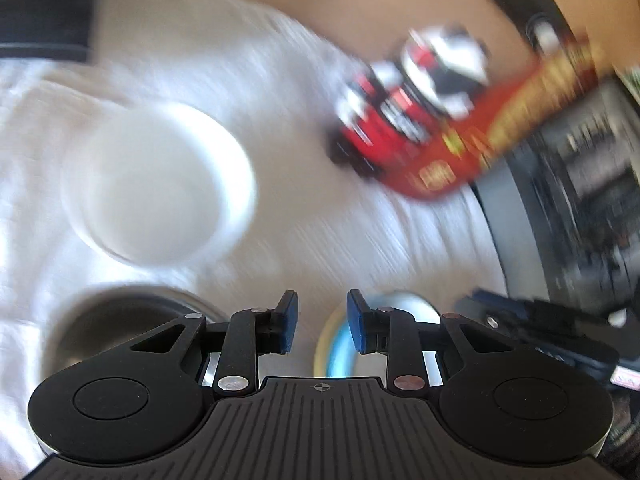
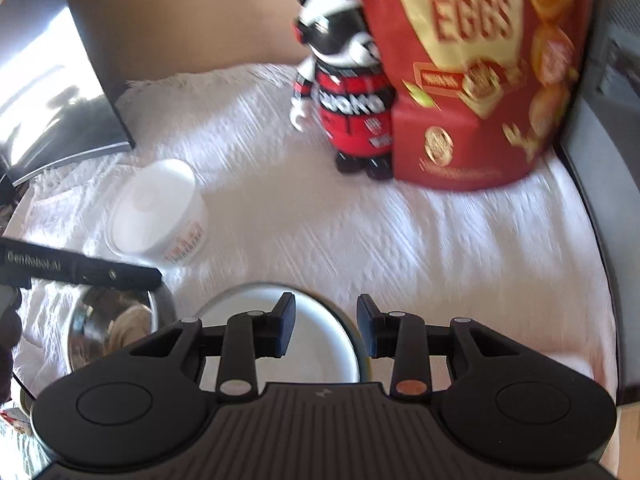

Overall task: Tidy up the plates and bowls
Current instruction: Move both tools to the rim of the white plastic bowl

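Both grippers — left gripper and right gripper — are hanging released, holding nothing; aim squarely over the plate at bottom centre.

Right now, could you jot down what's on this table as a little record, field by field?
surface: white textured cloth
white bowl: empty, on its side in the right wrist view
metal bowl: beside a round plate
plate: lies below the right hand-held gripper
toy figure: stands upright against a red quail eggs bag
left hand-held gripper: jaws apart, nothing between them
right hand-held gripper: jaws apart, nothing gripped
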Motion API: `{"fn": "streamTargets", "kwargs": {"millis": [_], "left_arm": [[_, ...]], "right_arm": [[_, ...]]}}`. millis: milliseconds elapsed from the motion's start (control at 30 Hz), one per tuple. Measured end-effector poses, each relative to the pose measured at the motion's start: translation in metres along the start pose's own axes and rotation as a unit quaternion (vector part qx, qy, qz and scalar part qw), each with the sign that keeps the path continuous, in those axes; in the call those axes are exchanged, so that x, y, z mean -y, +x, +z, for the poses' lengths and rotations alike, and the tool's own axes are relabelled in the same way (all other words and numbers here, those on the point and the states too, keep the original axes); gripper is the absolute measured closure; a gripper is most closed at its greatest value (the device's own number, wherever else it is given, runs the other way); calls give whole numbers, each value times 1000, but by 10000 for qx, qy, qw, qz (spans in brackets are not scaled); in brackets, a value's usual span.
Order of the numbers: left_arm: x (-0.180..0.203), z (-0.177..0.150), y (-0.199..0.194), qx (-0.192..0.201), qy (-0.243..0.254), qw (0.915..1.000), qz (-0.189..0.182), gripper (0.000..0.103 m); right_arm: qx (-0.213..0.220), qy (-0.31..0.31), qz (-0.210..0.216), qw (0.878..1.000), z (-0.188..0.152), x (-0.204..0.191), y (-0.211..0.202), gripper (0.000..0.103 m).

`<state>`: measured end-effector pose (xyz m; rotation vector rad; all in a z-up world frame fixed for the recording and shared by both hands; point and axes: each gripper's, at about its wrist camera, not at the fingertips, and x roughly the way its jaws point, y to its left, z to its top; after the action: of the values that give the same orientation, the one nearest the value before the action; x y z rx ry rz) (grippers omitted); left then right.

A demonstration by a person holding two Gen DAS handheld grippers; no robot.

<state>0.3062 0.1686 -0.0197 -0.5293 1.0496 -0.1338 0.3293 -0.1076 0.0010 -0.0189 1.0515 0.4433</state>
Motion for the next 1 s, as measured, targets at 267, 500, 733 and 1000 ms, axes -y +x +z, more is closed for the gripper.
{"fn": "streamTargets", "kwargs": {"millis": [267, 500, 733, 1000], "left_arm": [[-73, 38, -28, 891, -758, 9845, 1308, 72], [-97, 54, -1, 854, -1045, 9727, 1889, 72], [-116, 49, 30, 522, -1243, 9767, 1673, 72], [-98, 46, 43, 356, -1113, 9848, 1282, 74]], "right_arm": [[5, -652, 315, 9974, 50, -50, 27, 59], [-453, -563, 788, 9943, 94, -87, 86, 56], [-1071, -104, 834, 9907, 105, -106, 167, 54], [-1274, -88, 1150, 9851, 94, -106, 183, 81]]}}
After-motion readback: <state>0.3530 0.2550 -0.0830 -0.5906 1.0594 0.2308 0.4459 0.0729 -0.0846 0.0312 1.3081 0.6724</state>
